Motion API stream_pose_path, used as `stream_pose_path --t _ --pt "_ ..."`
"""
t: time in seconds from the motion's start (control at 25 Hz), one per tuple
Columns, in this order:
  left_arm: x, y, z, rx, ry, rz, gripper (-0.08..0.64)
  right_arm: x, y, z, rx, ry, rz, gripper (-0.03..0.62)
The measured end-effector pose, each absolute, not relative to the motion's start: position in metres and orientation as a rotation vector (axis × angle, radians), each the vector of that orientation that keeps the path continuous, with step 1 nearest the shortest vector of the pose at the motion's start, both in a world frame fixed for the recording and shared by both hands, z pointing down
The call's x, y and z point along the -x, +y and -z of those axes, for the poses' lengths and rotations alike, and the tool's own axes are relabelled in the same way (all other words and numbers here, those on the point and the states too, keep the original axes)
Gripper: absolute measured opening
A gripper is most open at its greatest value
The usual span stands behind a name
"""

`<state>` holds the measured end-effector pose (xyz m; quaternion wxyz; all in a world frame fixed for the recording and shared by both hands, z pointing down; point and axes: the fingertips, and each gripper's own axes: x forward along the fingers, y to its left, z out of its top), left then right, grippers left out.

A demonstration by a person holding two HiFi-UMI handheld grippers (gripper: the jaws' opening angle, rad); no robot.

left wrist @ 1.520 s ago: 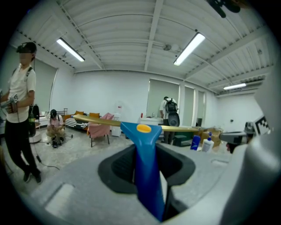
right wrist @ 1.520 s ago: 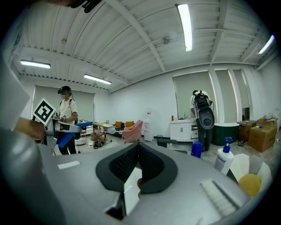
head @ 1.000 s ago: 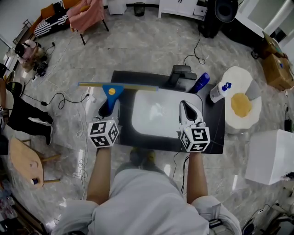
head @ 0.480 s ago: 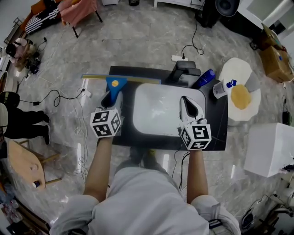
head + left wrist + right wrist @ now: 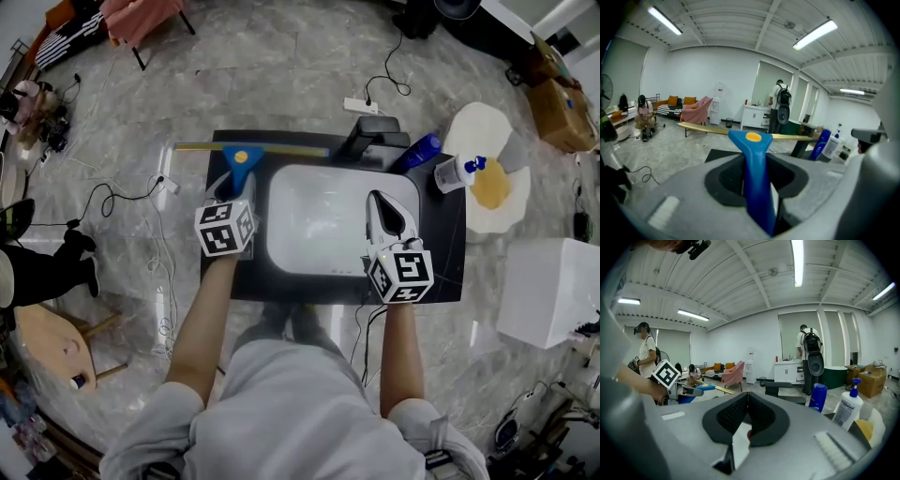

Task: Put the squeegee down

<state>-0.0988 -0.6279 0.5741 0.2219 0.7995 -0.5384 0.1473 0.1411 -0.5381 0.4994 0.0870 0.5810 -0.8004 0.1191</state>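
So the squeegee (image 5: 241,157) isn't down yet. The left gripper (image 5: 231,187) has its jaws clamped on the blue handle, and the long yellow blade runs crosswise out front, over the far-left corner of the desk (image 5: 441,274). I can't tell from either angle whether the head is touching the top or just hanging over it.

The bit that worries me is that the left end of the blade pokes out past the desk's left edge, over the floor and the cables (image 5: 122,199) down there. If the jaws let go with that much overhang, my guess is it tips and goes over the side.

The bare strip between the left edge and the white basin (image 5: 319,230) is also pretty narrow. Set it down slightly too far right and the handle probably slides over the basin rim. If it's dropped rather than laid flat, I'd expect that hard plastic to bounce or skid on the slick top.

The right end of the blade sits near the black block (image 5: 375,137) on the far edge, so any swing while lowering could clip it. The blue bottle (image 5: 419,150) and the pump bottle (image 5: 456,172) are well apart from it, so no worry there.

The right gripper (image 5: 380,200) is over the basin's right side with its jaws closed together and nothing in them, so it's out of the way.
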Motion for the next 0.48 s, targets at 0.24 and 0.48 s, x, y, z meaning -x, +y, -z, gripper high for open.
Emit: stream_pose_path --t 0.24,0.48 --pt "0.089 -0.645 -0.613 -2.155 -1.447 -0.467 0.129 -0.144 -0.549 -0.509 -1.731 -2.361 -0.363 0.003" --pt "0.082 -0.660 -0.655 -2.103 -1.415 -0.567 0.129 -0.153 -0.563 -0.517 -1.751 -2.352 -0.404 0.003"
